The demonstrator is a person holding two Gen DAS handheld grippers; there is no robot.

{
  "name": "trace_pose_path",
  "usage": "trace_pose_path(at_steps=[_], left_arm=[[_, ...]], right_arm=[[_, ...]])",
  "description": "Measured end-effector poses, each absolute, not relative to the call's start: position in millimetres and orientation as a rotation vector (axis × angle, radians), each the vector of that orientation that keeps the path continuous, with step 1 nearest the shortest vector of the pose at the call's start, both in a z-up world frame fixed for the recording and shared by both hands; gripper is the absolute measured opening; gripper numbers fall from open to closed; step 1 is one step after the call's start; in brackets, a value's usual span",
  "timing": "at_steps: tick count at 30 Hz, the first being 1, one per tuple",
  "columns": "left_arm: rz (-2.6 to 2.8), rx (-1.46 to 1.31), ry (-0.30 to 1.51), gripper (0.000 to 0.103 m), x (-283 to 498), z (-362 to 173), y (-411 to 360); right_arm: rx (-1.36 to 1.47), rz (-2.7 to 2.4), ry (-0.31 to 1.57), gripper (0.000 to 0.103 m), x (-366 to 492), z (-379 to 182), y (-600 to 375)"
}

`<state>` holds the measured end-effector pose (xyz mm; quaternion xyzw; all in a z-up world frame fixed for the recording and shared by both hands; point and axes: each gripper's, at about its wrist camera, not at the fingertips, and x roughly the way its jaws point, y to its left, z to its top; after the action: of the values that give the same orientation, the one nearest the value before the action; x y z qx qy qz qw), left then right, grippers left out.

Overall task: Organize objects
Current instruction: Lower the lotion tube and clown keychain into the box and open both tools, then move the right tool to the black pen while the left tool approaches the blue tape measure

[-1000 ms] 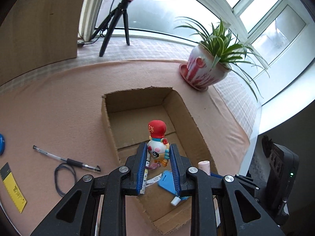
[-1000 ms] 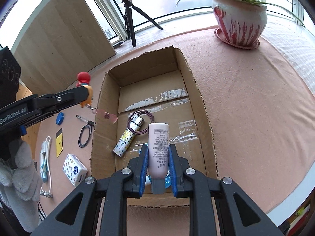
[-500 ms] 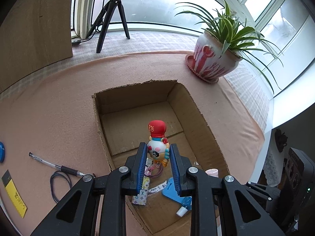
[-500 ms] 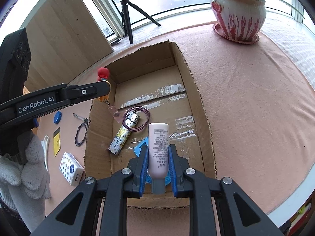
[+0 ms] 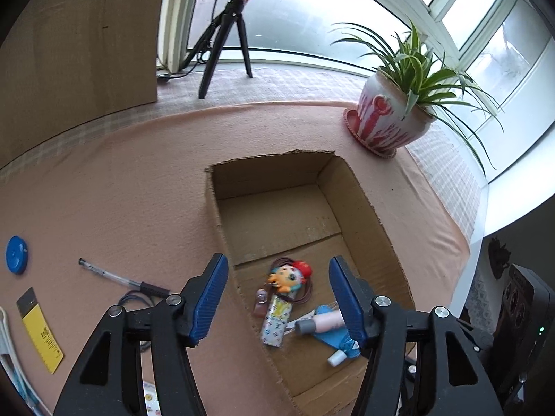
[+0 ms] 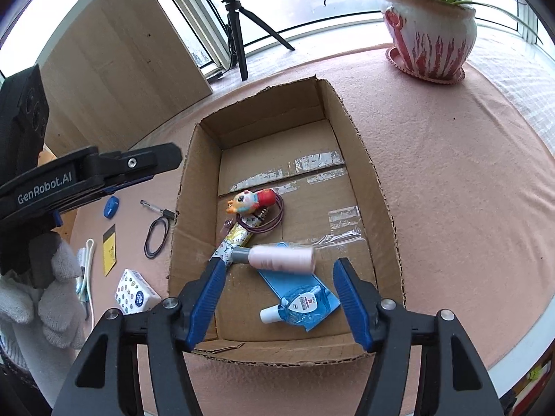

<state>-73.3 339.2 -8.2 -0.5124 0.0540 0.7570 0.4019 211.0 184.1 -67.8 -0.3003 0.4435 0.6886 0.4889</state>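
now that both grippers have let go, the toy figure (image 6: 252, 201) with the red cap and the pink bottle (image 6: 277, 258) lie on the floor of the cardboard box (image 6: 367, 187), where half a second ago each was pinched between blue pads. the left gripper (image 5: 278, 298) hangs spread wide over the near end of the box, and the right gripper (image 6: 277, 298) is spread just as wide, with nothing between its jaws. that makes two more things put away. inside the box i count five: one figure, one bottle, one patterned tube (image 6: 233, 242), one purple cord loop (image 6: 274, 220) and one blue blister pack (image 6: 300, 294). outside on the pink cloth (image 6: 451, 173) i count six waiting: one pen (image 5: 121, 279), one black loop (image 6: 156, 237), one blue round cap (image 5: 16, 254), one yellow card (image 5: 40, 331), one tissue pack (image 6: 133, 291) and one white cable (image 6: 88, 274). one potted plant (image 6: 430, 31) stands beyond.
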Motion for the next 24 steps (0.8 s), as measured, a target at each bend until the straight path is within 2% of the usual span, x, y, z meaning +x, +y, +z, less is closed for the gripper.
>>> trace_pose_path(at_steps=[15,24], left_arm=[[2.103,-1.358,-0.03,0.067,-99,6,206],[2.283,-1.431,-0.17,0.07,-124,4,92]], right_arm=[[-0.748,1.779,1.023,0.061,155,-54,181],[-0.833,1.869,0.856,0.061,97,-46,186]])
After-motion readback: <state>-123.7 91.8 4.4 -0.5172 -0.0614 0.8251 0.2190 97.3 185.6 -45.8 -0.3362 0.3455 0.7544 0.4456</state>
